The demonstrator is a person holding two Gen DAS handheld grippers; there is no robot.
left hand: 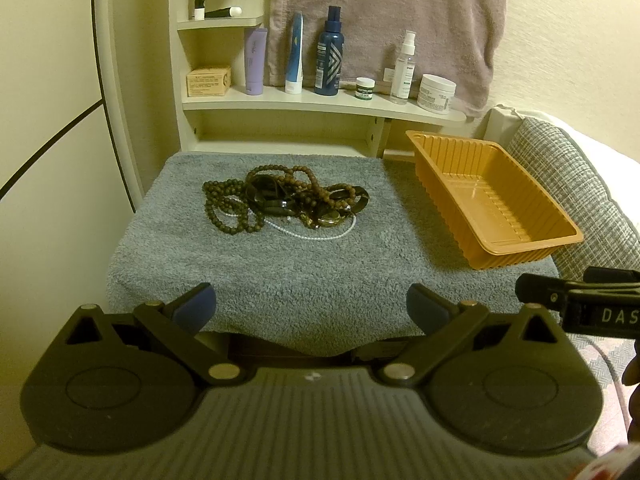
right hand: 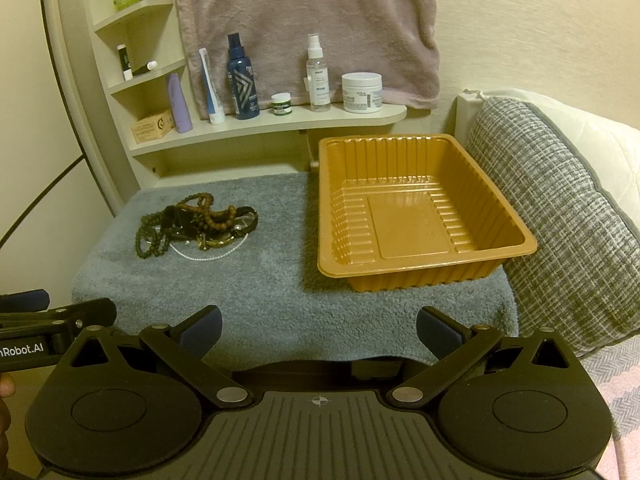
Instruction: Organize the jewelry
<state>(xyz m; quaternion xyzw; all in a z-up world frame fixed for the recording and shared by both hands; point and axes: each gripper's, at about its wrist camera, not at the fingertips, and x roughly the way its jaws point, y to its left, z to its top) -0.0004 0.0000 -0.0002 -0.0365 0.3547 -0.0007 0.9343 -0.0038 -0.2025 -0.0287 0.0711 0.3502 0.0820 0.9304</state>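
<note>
The jewelry [left hand: 280,204] lies heaped ahead of the left tongs [left hand: 311,308], left of the right tongs [right hand: 318,330]; both gape empty. Tangled strands could drag neighbours past the tray [right hand: 516,236].

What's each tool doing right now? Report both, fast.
Left tool: open, holding nothing, short of the jewelry pile.
Right tool: open, holding nothing, short of the orange tray.
</note>
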